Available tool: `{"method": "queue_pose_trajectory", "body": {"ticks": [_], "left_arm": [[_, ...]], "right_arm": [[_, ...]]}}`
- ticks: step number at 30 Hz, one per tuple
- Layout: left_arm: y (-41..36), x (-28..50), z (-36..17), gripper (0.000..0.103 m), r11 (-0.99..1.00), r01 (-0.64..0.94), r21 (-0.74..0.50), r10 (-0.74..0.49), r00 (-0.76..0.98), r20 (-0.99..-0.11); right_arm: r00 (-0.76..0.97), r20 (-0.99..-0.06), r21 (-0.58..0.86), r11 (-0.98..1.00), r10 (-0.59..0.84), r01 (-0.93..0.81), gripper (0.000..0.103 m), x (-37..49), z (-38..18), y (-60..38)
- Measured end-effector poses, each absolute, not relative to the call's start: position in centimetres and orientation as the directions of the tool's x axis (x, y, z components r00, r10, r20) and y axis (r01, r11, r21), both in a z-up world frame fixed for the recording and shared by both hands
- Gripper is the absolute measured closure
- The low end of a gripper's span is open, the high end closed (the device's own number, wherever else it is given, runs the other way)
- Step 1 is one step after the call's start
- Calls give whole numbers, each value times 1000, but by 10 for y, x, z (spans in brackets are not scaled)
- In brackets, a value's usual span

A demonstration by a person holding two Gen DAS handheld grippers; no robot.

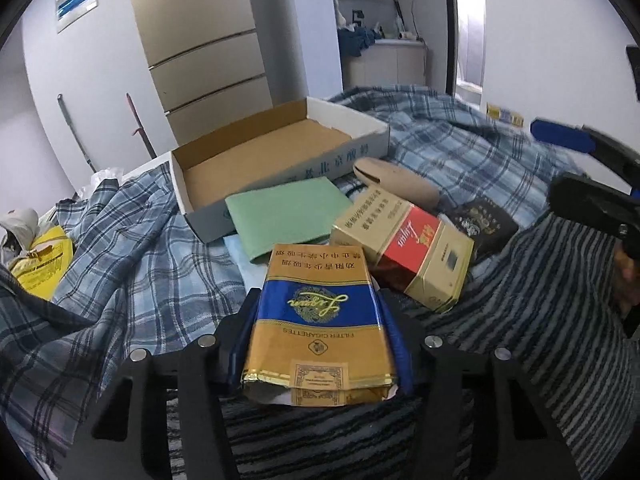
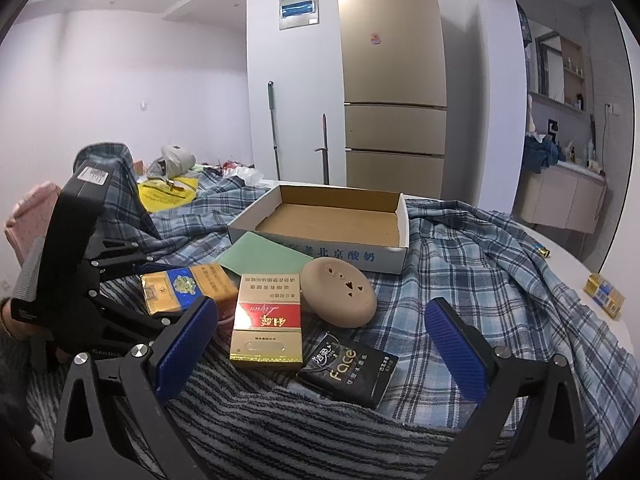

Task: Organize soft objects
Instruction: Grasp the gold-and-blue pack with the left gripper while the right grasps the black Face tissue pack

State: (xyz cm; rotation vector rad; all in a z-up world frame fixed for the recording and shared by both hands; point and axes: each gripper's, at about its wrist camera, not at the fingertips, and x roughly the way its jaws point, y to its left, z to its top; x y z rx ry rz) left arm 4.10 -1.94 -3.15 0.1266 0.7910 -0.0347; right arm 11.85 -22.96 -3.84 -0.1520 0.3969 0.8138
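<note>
Blue-gold soft cigarette pack [image 1: 318, 328], foil end crumpled, clamped between left gripper [image 1: 320, 344] fingers; right gripper [image 2: 320, 344] fingers spread wide, holding nothing.

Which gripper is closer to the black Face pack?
Right. The open right gripper hangs just above the Face pack; the left gripper, off to its left, holds the blue pack.

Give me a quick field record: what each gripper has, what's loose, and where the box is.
left gripper: shut on blue-and-gold pack
right gripper: open, holding nothing
loose items: red-and-gold pack, black tissue pack, tan round pad, green sheet
cardboard box: open, nothing visible inside, behind the items
surface: plaid cloth, striped blanket
</note>
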Motion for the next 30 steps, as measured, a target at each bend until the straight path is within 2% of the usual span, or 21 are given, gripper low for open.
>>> {"method": "queue_pose_trajectory", "body": {"ticks": [2,4,7,9,12,13,18,23,26,30], "left_arm": [[-14,38,-28,45,995,76,66,-8,716,-698],[-9,37,-25,45,997,66,40,-21,725,-689],[-6,35,-22,46,998,66,14,-39,734,-678],[-5,34,-20,46,998,64,8,-42,741,-670],[-4,32,-18,46,998,60,3,-43,751,-659],[-4,32,-17,46,998,59,1,-44,753,-656],[-1,30,-16,46,998,57,-15,-53,763,-644],[4,27,-14,46,998,55,-40,-68,772,-632],[7,26,-13,46,997,54,-56,-77,777,-625],[11,23,-11,46,996,54,-77,-90,787,-611]], "right_arm": [[546,-408,65,619,732,-782,0,124,-34,-235],[481,-468,40,561,742,-827,0,132,-31,-234],[463,-606,-70,537,647,-841,0,154,-41,-225],[420,-663,-82,498,620,-863,2,167,-51,-218],[317,-776,-52,446,545,-894,11,180,-68,-209],[314,-785,-64,434,534,-899,13,181,-72,-204],[282,-804,-56,406,524,-912,15,182,-85,-194],[283,-807,-63,400,519,-914,30,180,-92,-192],[314,-791,-97,400,525,-912,43,175,-90,-192],[363,-761,-135,416,538,-899,48,171,-82,-195]]}}
